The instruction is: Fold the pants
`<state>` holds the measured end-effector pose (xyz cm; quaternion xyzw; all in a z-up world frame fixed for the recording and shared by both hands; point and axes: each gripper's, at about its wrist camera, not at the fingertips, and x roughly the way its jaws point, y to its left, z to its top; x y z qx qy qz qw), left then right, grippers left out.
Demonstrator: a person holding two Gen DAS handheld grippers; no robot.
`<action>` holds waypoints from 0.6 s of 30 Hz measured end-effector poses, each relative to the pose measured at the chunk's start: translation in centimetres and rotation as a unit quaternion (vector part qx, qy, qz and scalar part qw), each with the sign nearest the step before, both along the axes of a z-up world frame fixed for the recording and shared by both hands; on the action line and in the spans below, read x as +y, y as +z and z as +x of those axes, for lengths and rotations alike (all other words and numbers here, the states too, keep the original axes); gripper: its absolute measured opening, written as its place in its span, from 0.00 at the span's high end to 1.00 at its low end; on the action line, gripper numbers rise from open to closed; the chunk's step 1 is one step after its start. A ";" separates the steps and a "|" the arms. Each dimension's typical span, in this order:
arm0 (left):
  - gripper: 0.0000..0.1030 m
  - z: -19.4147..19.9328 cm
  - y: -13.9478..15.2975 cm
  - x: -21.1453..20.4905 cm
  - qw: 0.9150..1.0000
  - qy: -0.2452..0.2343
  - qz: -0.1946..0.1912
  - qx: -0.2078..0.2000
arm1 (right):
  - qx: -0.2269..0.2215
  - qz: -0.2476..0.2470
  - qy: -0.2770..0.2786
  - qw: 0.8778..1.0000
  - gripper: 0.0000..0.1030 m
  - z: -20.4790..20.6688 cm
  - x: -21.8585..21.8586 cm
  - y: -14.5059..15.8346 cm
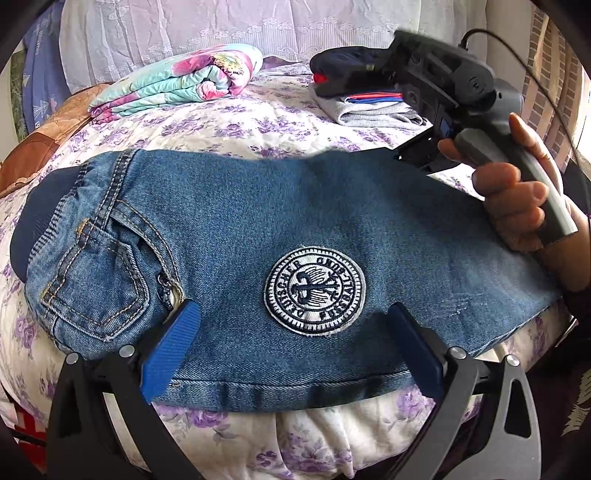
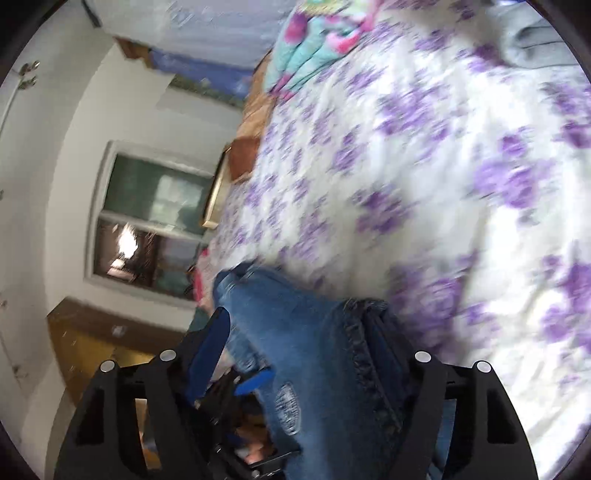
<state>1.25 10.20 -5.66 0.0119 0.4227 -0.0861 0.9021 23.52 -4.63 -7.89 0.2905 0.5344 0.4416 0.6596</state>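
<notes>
The jeans (image 1: 236, 236) are lying folded lengthwise across the near part of the bed (image 1: 258, 122), waistband end to the left, hem end out right. There's a round patch (image 1: 316, 291) near the front edge. The dark waistband (image 1: 40, 221) curls off to the left, so that end is partly tucked out of sight.

The left gripper (image 1: 291, 347) sits low over the near edge of the denim, blue pads spread wide, one on each side of the patch. It's resting over the cloth, not pinching anything as far as I can see.

The right gripper (image 2: 295, 369) is harder to read. The right wrist view is rolled sideways and smeared with blur. Denim runs up between its jaws, which stand well apart, and only the left pad (image 2: 207, 354) is clear; the other side is buried behind the fabric. Can't tell if it's actually clamping. In the left view, the right hand (image 1: 524, 199) holds its handle off the far right end of the jeans.

Plenty of bare floral quilt beyond the jeans. At the back, a rolled flowery blanket (image 1: 177, 81) and a stack of folded clothes (image 1: 369, 99), both well apart from the jeans. Lace curtain (image 1: 221, 26) behind, window (image 2: 147, 214) in the white wall.
</notes>
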 end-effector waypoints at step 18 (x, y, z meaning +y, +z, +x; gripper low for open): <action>0.05 3.6 0.4 6.7 0.996 0.085 -0.028 -0.012 | -0.076 -0.068 -0.133 0.986 0.99 -9.7 -9.0 -1.3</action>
